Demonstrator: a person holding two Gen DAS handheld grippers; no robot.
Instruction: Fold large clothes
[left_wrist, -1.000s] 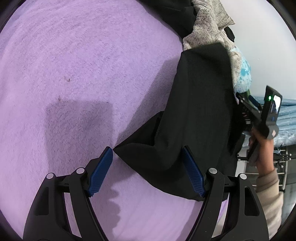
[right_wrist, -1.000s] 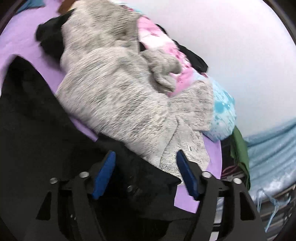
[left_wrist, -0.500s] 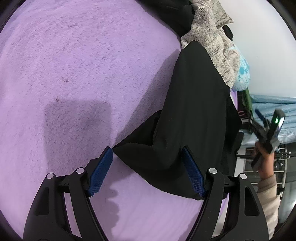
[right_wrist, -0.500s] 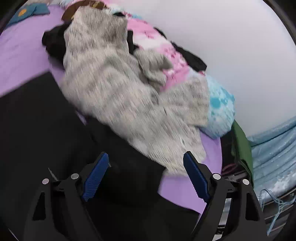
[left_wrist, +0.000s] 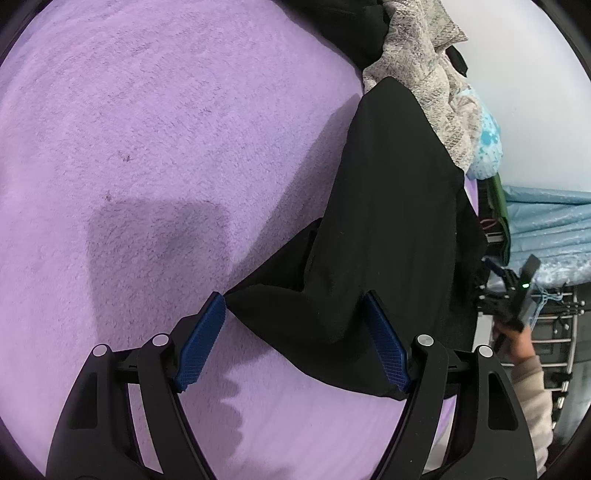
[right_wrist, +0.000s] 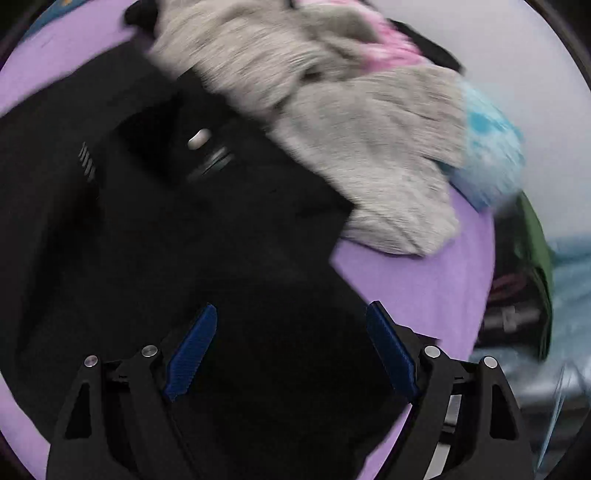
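A large black garment (left_wrist: 388, 221) lies flat on the purple blanket (left_wrist: 166, 129), stretched from the clothes pile toward me. My left gripper (left_wrist: 295, 321) is open, and a folded corner of the garment lies between its blue pads (left_wrist: 201, 338). My right gripper (right_wrist: 291, 343) is open just above the same black garment (right_wrist: 184, 240), holding nothing. The right gripper also shows in the left wrist view (left_wrist: 517, 299) off the bed's right edge.
A pile of clothes lies at the far end: a grey knit sweater (right_wrist: 351, 122), a pink item (right_wrist: 373, 48) and a blue-spotted white piece (right_wrist: 487, 158). Beyond the bed's right edge are a green cloth (right_wrist: 535, 236), a light blue cover (left_wrist: 546, 218) and a metal rack (left_wrist: 554, 332).
My right gripper opened, let go of the black garment and pulled back and down past the bed's edge. The garment now lies flat. My left gripper has not moved.
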